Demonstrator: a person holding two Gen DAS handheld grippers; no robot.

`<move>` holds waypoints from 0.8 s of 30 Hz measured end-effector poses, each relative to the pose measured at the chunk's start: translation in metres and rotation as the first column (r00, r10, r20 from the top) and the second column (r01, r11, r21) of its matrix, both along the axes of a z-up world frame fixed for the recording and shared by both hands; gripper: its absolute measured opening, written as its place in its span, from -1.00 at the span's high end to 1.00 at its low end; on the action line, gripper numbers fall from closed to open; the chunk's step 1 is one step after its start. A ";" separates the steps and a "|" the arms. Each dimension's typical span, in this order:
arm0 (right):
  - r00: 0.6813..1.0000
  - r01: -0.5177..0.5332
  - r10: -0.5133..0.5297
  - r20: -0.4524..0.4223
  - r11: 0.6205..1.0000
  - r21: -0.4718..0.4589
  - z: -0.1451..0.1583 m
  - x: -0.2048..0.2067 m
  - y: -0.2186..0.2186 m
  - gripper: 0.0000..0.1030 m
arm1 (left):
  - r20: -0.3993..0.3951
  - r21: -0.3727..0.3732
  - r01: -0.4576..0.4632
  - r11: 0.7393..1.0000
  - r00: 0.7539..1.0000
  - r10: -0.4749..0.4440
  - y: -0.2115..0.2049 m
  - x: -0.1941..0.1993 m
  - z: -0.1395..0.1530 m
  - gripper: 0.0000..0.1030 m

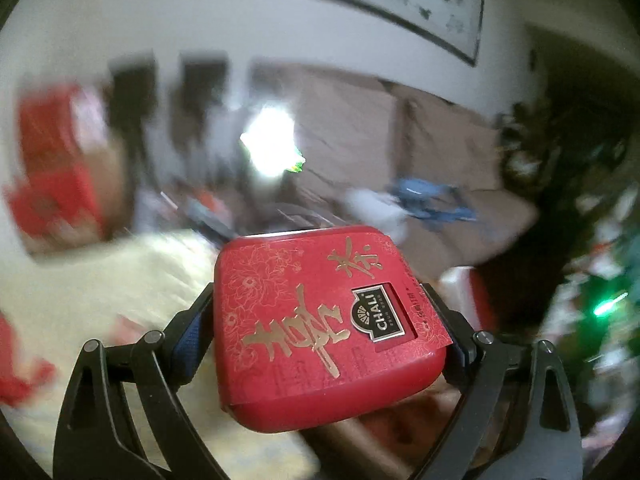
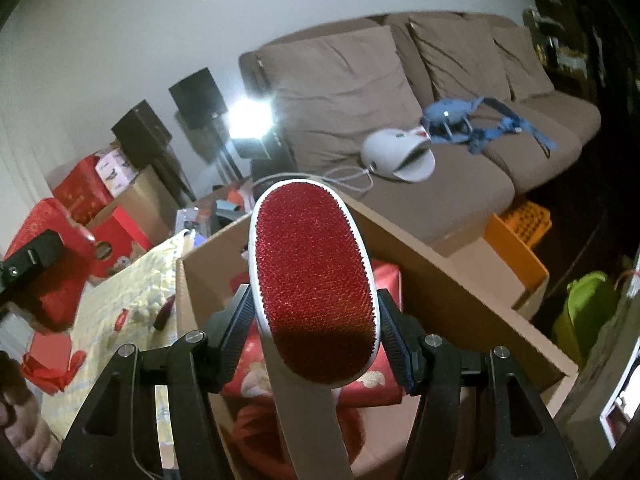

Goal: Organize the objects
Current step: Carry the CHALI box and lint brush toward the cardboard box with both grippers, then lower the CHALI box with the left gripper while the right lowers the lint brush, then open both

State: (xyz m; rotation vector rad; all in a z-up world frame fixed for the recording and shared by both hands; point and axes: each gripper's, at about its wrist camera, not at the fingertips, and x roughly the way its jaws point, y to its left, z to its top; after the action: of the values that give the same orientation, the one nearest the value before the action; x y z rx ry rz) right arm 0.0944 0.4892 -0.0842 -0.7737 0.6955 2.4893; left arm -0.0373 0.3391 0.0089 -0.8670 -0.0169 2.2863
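**Both claws loaded: red tea box left, lint brush right**

Left claw was clamped on a red tea box, pads pressing its two long sides, box tilted with its gold lettering and "CHALI" label facing up toward the camera. Box was held in the air; everything behind it was motion-blurred. A pale yellow cloth lay below left, red packages further left, a brown sofa behind.

Right claw was about half open, gripping a lint brush by the white rim at the lower part of its red oval head, grey handle running back toward the camera. Brush hung over an open cardboard box that held red packages. Left of the box was the yellow patterned cloth. At the far left edge a black part overlapped another red box; contact unclear. Beyond: brown sofa with a white device and blue item on its seat, orange crate at the sofa's foot.
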 end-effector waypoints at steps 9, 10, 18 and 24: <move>0.996 0.079 -0.074 0.057 0.992 -0.096 -0.015 0.006 0.027 -0.21 | 0.172 -0.070 0.035 0.997 0.985 -0.022 0.045 -0.042 -0.049 -0.81; 0.995 0.086 -0.080 0.064 0.992 -0.098 -0.016 0.007 0.029 -0.21 | 0.174 -0.084 0.029 0.996 0.985 -0.014 0.050 -0.046 -0.055 -0.81; 0.989 0.051 -0.036 0.140 0.993 -0.104 -0.026 -0.004 0.024 -0.23 | 0.240 -0.153 0.012 0.988 0.970 0.025 0.077 -0.060 -0.103 -0.81; 0.988 0.040 -0.027 0.154 0.996 -0.082 -0.026 -0.005 0.021 -0.23 | 0.239 -0.186 0.010 0.982 0.970 0.035 0.088 -0.054 -0.115 -0.81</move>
State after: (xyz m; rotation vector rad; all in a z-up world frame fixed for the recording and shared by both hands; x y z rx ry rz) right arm 0.0896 0.5104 -0.1105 -0.9637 0.7564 2.3535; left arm -0.0912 0.4273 -0.1064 -1.2429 0.0851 2.2054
